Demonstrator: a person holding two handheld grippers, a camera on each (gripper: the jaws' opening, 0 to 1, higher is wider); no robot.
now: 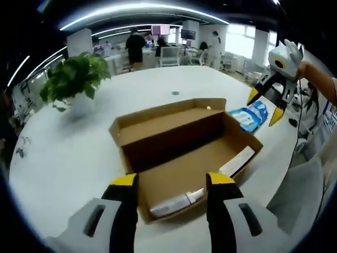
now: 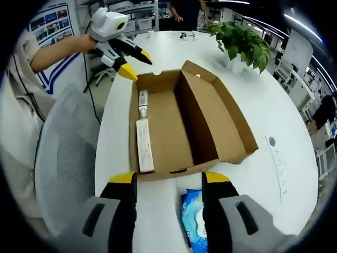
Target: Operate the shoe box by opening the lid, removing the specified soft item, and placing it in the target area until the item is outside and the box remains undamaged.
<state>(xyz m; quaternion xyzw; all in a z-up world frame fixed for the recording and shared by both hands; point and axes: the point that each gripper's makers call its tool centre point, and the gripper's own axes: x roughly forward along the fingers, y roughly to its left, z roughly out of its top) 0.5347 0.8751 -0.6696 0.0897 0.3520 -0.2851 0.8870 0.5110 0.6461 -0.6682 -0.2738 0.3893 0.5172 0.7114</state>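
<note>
In the left gripper view, the left tool (image 1: 173, 182) hangs with its jaws wide apart and nothing between them, just over the near edge of the box (image 1: 179, 153). The box sits open on the white worktop (image 1: 63, 153), lid folded back flat beside the tray. Inside the tray, along one wall, lie a tube (image 1: 176, 204) and a long white carton (image 1: 238, 161). Past the box, the blue pack (image 1: 250, 116) rests on the worktop, outside and just beside the box's far end. Above the pack the right tool (image 1: 265, 106) hovers, jaws spread and empty. Farther off stands a plant (image 1: 73, 76), with people beyond.

In the right gripper view, the right tool (image 2: 169, 182) frames the pack (image 2: 195, 221) on the worktop (image 2: 274, 174), close to the box (image 2: 184, 116). The tube (image 2: 142, 100) and carton (image 2: 144, 145) lie inside. The left tool (image 2: 138, 64) hovers at the far end, near the plant (image 2: 242, 42).
</note>
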